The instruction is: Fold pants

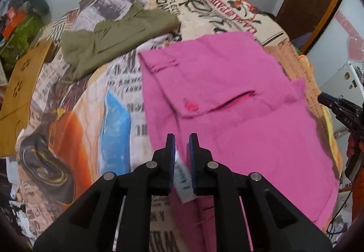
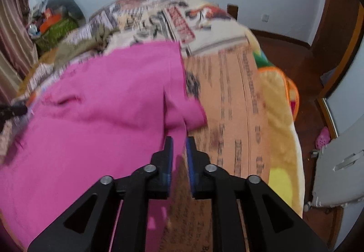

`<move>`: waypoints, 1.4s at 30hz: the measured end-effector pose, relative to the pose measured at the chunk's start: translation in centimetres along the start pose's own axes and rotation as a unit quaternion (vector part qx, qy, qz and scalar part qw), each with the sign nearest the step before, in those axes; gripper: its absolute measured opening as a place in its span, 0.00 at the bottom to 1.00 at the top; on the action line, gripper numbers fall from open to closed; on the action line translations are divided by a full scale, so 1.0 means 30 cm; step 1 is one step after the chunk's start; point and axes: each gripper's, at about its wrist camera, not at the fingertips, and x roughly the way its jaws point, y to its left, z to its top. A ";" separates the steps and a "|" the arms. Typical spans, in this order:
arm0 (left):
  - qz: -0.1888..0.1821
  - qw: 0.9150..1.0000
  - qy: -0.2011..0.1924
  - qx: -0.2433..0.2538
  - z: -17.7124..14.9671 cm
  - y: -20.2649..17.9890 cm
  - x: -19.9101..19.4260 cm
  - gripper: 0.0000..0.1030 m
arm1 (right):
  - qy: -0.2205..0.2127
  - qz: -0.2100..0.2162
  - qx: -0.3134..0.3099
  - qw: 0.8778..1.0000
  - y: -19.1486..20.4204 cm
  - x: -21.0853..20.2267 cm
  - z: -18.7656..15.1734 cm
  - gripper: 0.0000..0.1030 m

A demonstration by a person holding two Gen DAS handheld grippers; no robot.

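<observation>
Left wrist: left gripper [image 1: 182, 138] jaws slightly apart, white tag [image 1: 184, 180] between them, grip unclear. Pink pants [image 1: 227, 97] flat on bed [image 1: 68, 115], olive garment [image 1: 113, 33] at 11 o'clock. Right gripper [image 2: 179, 140] slightly parted, empty.
</observation>
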 end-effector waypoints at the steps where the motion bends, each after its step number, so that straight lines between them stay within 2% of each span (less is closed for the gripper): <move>1: -0.001 1.000 -0.001 0.003 0.007 -0.004 0.002 0.12 | -0.008 0.004 0.001 1.000 0.007 -0.001 0.021 0.22; 2: -0.002 1.000 0.000 0.008 0.016 -0.016 0.010 0.12 | -0.013 0.005 0.001 1.000 0.016 0.002 0.037 0.29; 3: -0.001 1.000 0.003 0.012 0.022 -0.026 0.025 0.12 | -0.018 0.005 0.000 1.000 0.027 0.009 0.054 0.31; 8: 0.017 0.999 0.036 0.012 0.011 -0.022 0.125 0.12 | -0.002 0.004 -0.017 1.000 0.075 0.120 0.094 0.31; 12: 0.004 0.999 0.032 0.003 -0.006 0.009 0.134 0.16 | 0.046 -0.018 -0.012 0.999 0.055 0.238 0.053 0.31; 14: -0.001 1.000 0.031 0.006 -0.010 0.015 0.132 0.16 | 0.041 -0.008 0.021 0.999 0.009 0.229 0.031 0.31; 16: 0.003 0.999 0.029 0.013 -0.013 0.014 0.128 0.19 | 0.044 -0.015 0.040 0.998 -0.029 0.219 0.021 0.31; 18: 0.008 0.999 0.028 0.019 -0.016 0.014 0.122 0.20 | 0.048 -0.031 0.041 0.998 -0.054 0.203 0.007 0.31; 23: 0.004 1.000 0.022 0.003 -0.009 0.046 0.086 0.20 | 0.060 -0.037 0.027 0.997 -0.080 0.152 -0.022 0.31; 26: 0.004 1.000 0.015 -0.011 0.014 0.078 0.067 0.20 | 0.044 -0.050 0.016 0.998 -0.086 0.105 -0.027 0.32; 31: -0.022 0.999 0.010 -0.029 0.081 0.091 0.068 0.20 | 0.009 -0.037 0.032 0.999 -0.102 0.067 0.026 0.32; 34: -0.028 0.999 0.016 -0.030 0.116 0.078 0.103 0.21 | -0.001 -0.035 0.039 0.999 -0.101 0.086 0.070 0.32; 36: -0.041 0.998 0.030 -0.032 0.131 0.077 0.144 0.27 | 0.000 -0.031 0.042 0.999 -0.098 0.099 0.077 0.32; 39: -0.052 0.996 0.051 -0.043 0.134 0.084 0.204 0.30 | 0.013 -0.021 0.047 0.999 -0.093 0.142 0.085 0.32; 42: -0.071 0.995 0.054 -0.054 0.134 0.090 0.233 0.30 | 0.031 -0.007 0.048 0.998 -0.083 0.195 0.073 0.32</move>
